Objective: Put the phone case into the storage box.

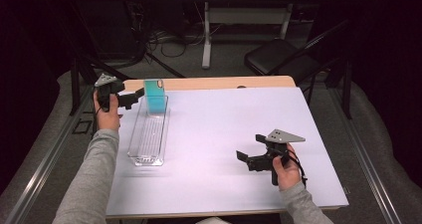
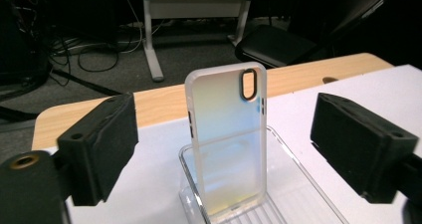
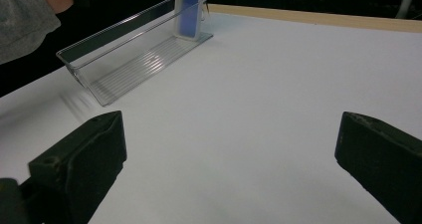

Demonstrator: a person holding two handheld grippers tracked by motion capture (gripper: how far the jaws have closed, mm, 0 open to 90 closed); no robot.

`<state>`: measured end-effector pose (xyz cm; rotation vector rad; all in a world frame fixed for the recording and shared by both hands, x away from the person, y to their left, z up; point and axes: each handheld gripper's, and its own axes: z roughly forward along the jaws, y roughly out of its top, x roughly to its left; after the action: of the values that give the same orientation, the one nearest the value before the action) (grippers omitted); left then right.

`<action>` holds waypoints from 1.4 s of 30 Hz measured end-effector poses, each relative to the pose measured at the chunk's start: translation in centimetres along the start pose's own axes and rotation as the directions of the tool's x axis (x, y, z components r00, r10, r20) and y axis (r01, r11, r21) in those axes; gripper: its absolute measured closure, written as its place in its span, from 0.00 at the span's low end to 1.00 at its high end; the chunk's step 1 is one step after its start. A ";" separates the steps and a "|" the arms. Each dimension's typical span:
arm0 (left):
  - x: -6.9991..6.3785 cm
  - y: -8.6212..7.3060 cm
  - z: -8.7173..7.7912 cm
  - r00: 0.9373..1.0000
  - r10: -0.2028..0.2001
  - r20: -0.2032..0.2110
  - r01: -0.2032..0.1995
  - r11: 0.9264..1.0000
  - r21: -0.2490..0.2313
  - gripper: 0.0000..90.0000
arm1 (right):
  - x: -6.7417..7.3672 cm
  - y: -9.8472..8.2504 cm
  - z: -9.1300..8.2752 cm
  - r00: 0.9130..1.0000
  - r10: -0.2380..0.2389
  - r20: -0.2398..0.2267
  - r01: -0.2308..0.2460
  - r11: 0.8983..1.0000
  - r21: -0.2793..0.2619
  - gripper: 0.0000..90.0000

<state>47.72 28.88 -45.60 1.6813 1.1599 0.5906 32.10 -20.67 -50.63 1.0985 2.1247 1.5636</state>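
phone case (image 2: 226,139) is standing upright at the far end of the clear tray (image 1: 147,157), both left gripper (image 1: 130,98) and right gripper (image 1: 254,152) wide open holding nothing, so a bump from the nearby left one would probably tip it

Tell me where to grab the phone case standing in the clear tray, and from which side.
Grip the phone case by its two long side edges, above the clear tray wall, coming in from the left gripper side. It stands upright on its short end, so those edges are exposed; the open jaws already straddle it.
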 end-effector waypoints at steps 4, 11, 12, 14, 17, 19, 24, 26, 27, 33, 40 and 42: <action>-0.5 -0.2 -0.2 1.000 0.024 0.019 -0.025 1.000 0.015 0.01 | 0.1 0.0 0.0 1.000 -0.014 0.016 0.014 1.000 0.012 0.00; -1.1 -0.2 -0.4 0.999 0.031 0.025 -0.031 0.999 0.026 0.01 | 0.2 -0.1 0.1 0.999 -0.031 0.042 0.030 0.999 0.016 0.00; -1.2 -0.2 -0.5 0.999 0.029 0.030 -0.030 0.999 0.026 0.01 | 0.2 -0.1 0.1 0.999 -0.030 0.044 0.030 0.999 0.017 0.00; -1.4 -0.2 -0.5 0.999 0.030 0.037 -0.031 0.999 0.025 0.01 | 0.2 -0.1 0.0 0.998 -0.033 0.050 0.033 0.999 0.018 0.00; -1.7 -0.1 -0.6 0.998 0.031 0.046 -0.032 0.999 0.027 0.01 | 0.1 0.0 -0.1 0.998 -0.032 0.055 0.031 0.999 0.018 0.00; -1.9 -0.1 -0.7 0.998 0.030 0.053 -0.031 0.999 0.025 0.01 | 0.1 0.0 -0.1 0.998 -0.033 0.053 0.033 0.999 0.012 0.00; -2.5 0.1 -1.0 0.997 0.046 0.063 -0.048 0.998 0.032 0.01 | 0.1 0.0 -0.1 0.998 -0.039 0.058 0.038 0.999 0.019 0.00; -2.6 0.1 -1.2 0.996 0.047 0.073 -0.050 0.998 0.032 0.01 | 0.1 0.0 -0.2 0.997 -0.040 0.060 0.039 0.999 0.019 0.00; -2.7 0.1 -1.3 0.996 0.048 0.077 -0.051 0.998 0.032 0.01 | 0.1 0.0 -0.2 0.997 -0.039 0.060 0.038 0.999 0.020 0.00; -3.2 0.4 -2.1 0.995 0.036 0.098 -0.039 0.999 0.028 0.01 | 0.2 0.1 -0.3 0.997 -0.049 0.060 0.048 0.999 0.019 0.00; -4.1 0.2 -3.1 0.992 0.032 0.125 -0.034 0.999 0.015 0.01 | 0.2 0.2 -0.4 0.997 -0.050 0.062 0.048 0.998 0.026 0.00; -4.3 0.1 -3.4 0.991 0.035 0.126 -0.038 0.999 0.016 0.01 | 0.2 0.2 -0.4 0.996 -0.058 0.061 0.057 0.998 0.027 0.00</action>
<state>43.15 26.53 -43.57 1.7332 1.0492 0.4908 31.82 -20.77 -50.24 1.0694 2.1214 1.4625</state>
